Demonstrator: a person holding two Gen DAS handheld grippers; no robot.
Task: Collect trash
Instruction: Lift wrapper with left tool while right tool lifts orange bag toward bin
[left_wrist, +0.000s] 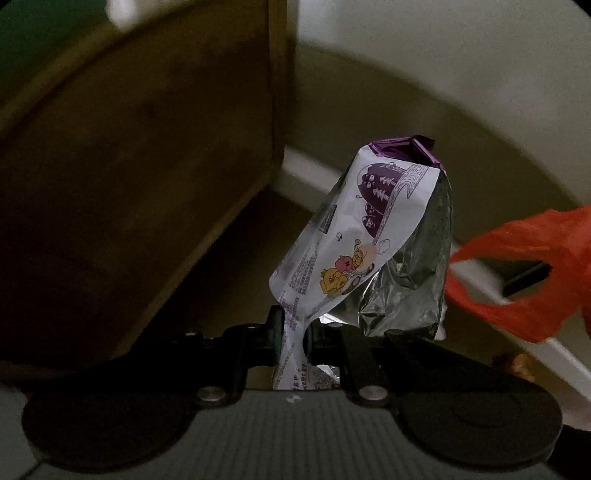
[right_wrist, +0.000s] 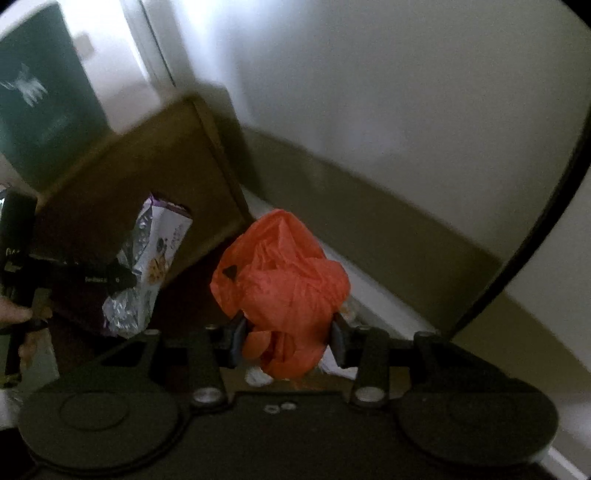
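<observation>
Left gripper: jaws pinched nearly together on the lower neck of a crinkled white-and-purple foil snack packet printed with cartoon figures – held clear of the floor.
Packet handling: likely light and near empty, thin film, slippery on the silver side, noisy but not fragile; the gathered neck looks the surest place to hold.
Right gripper: jaws half-spread, pressing on a bunched orange thin-plastic carrier bag, which bulges above the fingers.
Bag handling: soft, shapeless, apt to slide (a handle loop hangs open in the left view); best gripped across the bunched folds.
Person's hand: at the left edge, gripping the left tool's handle.
Beyond: brown wooden cabinet, flat-sided and matte – pale skirting board below an off-white wall.
</observation>
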